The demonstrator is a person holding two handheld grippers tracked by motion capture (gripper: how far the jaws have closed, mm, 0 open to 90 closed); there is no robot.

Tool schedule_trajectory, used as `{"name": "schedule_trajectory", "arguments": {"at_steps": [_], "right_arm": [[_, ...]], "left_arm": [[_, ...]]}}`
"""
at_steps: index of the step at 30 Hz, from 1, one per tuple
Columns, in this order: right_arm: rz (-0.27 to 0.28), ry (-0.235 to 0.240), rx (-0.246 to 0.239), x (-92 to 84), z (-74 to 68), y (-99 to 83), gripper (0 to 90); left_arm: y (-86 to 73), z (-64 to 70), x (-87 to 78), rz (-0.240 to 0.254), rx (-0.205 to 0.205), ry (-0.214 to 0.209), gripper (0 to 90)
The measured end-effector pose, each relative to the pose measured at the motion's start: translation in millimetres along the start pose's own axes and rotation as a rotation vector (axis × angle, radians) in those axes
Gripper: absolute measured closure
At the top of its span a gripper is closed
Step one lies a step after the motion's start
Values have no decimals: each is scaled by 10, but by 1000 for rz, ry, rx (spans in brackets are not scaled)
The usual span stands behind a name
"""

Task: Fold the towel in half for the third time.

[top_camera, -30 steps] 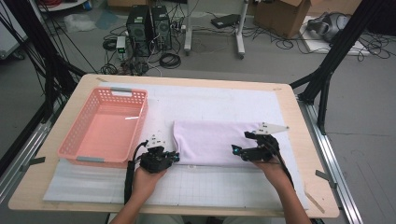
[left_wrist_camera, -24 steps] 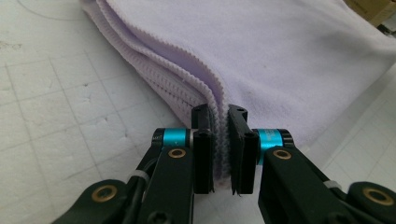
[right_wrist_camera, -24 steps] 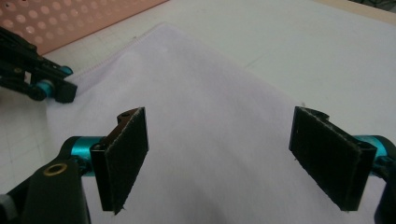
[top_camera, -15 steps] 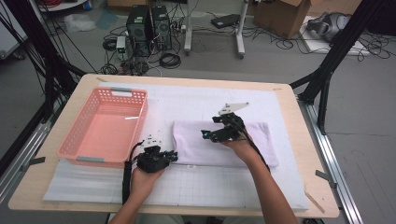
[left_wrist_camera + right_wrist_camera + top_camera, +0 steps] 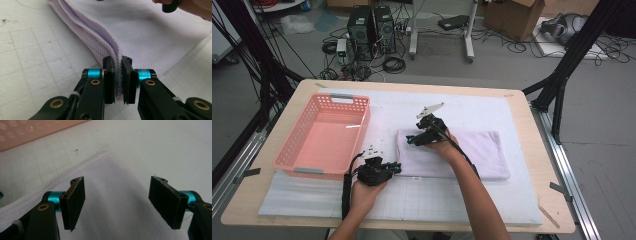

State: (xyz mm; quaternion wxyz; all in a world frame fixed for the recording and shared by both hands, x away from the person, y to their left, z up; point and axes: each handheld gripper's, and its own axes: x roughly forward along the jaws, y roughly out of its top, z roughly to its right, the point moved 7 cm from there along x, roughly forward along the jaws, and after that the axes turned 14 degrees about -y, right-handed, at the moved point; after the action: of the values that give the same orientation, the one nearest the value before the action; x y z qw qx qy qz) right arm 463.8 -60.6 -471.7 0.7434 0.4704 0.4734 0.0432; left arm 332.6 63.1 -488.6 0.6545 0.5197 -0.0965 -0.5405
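Folded pale-lilac towel (image 5: 452,152) lying flat on the white mat (image 5: 492,107), just right of the pink basket (image 5: 324,137), long side running across the table. Left gripper (image 5: 396,169) parked at the towel's near left corner, low over the mat. Jaws pinched tight on the stacked hemmed edges there, layers of cloth squeezed between the black pads (image 5: 109,82), the rest of the towel (image 5: 150,32) spreading away beyond them. Right gripper (image 5: 411,139) out over the towel's far left end, arm stretched across the cloth from the near side, grey plate on top sticking up. Jaws standing apart, though just drawing inward; nothing pressed between them. Seen along the right gripper (image 5: 117,203), towel surface (image 5: 112,202) directly under the gap, its stitched corner edge just ahead of the tips, bare mat beyond and a strip of the basket (image 5: 32,131) at the top left. Whether those pads (image 5: 73,202) touch the cloth: cannot tell. The two grippers sitting near each other, both at the towel's left end, one at the near corner, one at the far.
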Motion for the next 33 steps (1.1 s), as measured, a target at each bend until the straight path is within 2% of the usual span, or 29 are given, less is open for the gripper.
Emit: {"name": "schedule_trajectory", "arguments": {"at_steps": [4, 8, 12, 14, 17, 22, 25, 29, 33], "right_arm": [[-19, 4, 0, 102, -21, -43, 328], [-32, 12, 0, 175, -55, -7, 340], [-59, 20, -52, 256, -115, 79, 426], [-67, 20, -64, 287, -131, 98, 480], [-67, 35, -54, 298, -135, 105, 602], [-63, 58, -97, 301, -192, 126, 816], [-60, 64, -110, 290, -223, 146, 842], [-18, 108, -79, 256, -255, 199, 850], [22, 112, -69, 183, -267, 266, 851]], "left_arm": [[-7, -2, -12, -7, -3, 2, 825], [-15, -10, -34, -14, -8, 1, 828], [-17, -24, -61, -14, -17, 6, 829], [-20, -37, -84, -12, -22, 7, 830], [-20, -55, -119, -5, -30, 11, 831], [-14, -67, -174, 4, -36, 19, 831], [12, -43, -210, 15, -32, 11, 832], [60, 17, -297, 39, -22, 4, 831], [147, 82, -349, 76, -18, -14, 831]]}}
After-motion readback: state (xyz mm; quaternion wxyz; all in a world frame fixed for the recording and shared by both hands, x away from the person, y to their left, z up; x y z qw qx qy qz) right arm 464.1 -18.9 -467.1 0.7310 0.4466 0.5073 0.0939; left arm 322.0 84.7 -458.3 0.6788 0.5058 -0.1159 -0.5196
